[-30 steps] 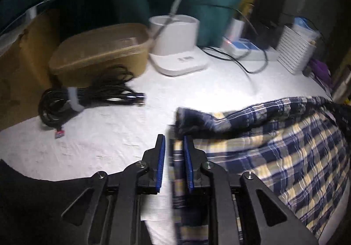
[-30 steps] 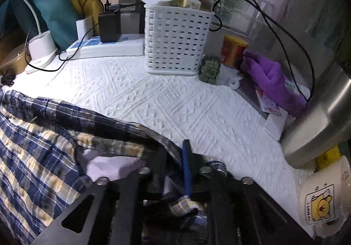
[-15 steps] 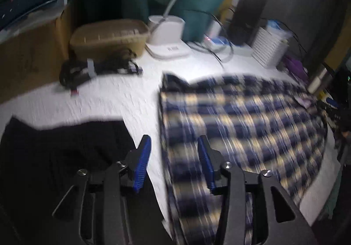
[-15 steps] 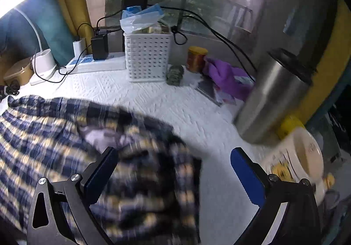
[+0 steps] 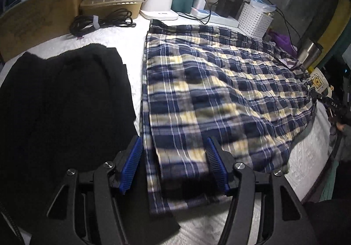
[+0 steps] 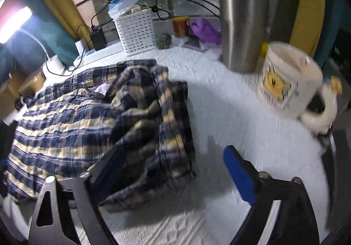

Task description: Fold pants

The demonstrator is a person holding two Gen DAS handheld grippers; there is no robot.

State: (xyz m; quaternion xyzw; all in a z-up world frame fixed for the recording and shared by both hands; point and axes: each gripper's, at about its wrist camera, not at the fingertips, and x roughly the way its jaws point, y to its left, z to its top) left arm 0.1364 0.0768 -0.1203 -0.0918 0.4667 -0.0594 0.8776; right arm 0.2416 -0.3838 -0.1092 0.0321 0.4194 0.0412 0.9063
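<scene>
- Left gripper [image 5: 174, 164] hangs above the plaid pants' [image 5: 219, 95] near hem, jaws spreading, pads clear of the cloth, gripping nothing.
- Right gripper [image 6: 171, 170] is released too, jaws narrowing over the rumpled waist end.
- The pants lie flat on the white tablecloth [image 6: 230, 117].
- A black garment [image 5: 61, 100] lies beside them, with a steel tumbler [image 6: 243, 29] and mug [image 6: 287, 80] at the right.
- Motion blur smears the mug.

The pants [image 5: 219, 82] lie spread on the counter [image 6: 230, 113]. Left of the pants lies a cloth [image 5: 61, 100]; behind them, a cable [image 5: 103, 20], lamp base [image 5: 159, 3] and basket [image 5: 254, 20]; right of them, a tumbler [image 6: 243, 29] and mug [image 6: 287, 78].
</scene>
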